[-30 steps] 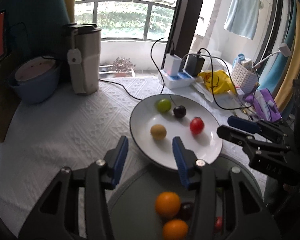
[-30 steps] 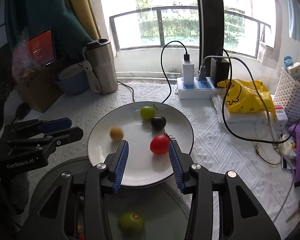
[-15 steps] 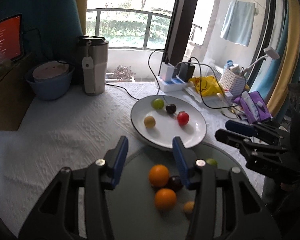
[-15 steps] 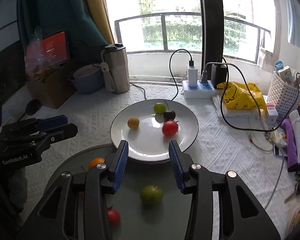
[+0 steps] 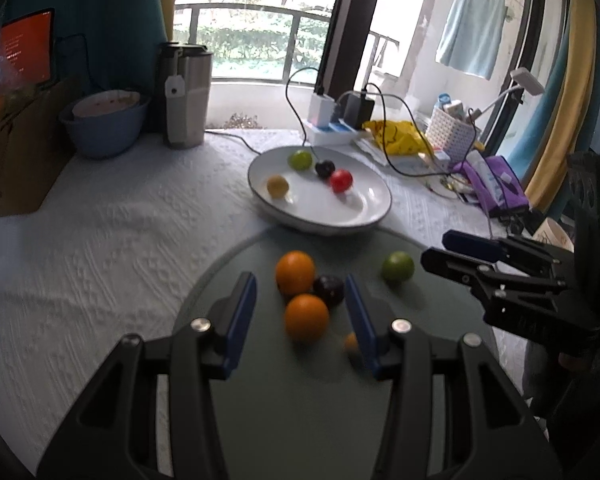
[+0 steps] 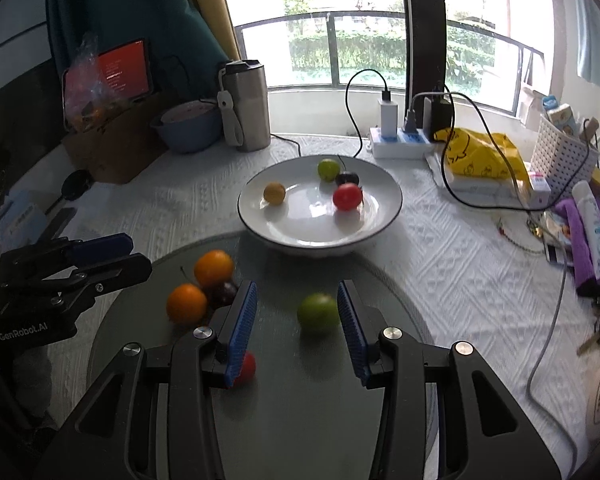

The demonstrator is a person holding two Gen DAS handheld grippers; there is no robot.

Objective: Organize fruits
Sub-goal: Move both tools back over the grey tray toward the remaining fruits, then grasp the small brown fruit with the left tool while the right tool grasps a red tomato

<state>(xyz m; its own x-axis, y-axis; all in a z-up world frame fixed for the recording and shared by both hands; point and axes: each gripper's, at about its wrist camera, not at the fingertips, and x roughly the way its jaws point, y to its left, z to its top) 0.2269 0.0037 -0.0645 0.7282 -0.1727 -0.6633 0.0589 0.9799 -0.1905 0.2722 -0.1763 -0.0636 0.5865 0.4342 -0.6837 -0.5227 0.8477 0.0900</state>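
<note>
While four fruits [image 6: 274, 193] sit in white bowl [image 6: 388, 216], oranges [image 6: 214, 268] on grey tray [image 6: 300, 400]

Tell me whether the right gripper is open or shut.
Open. The right gripper has its blue pads spread wide, either side of the green fruit, touching neither side.

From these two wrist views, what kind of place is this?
Likely a home, a table by a balcony window. Signs: a white plate of fruit on a white tablecloth, a steel tumbler, a loaded power strip, and a towel hanging outside.
</note>
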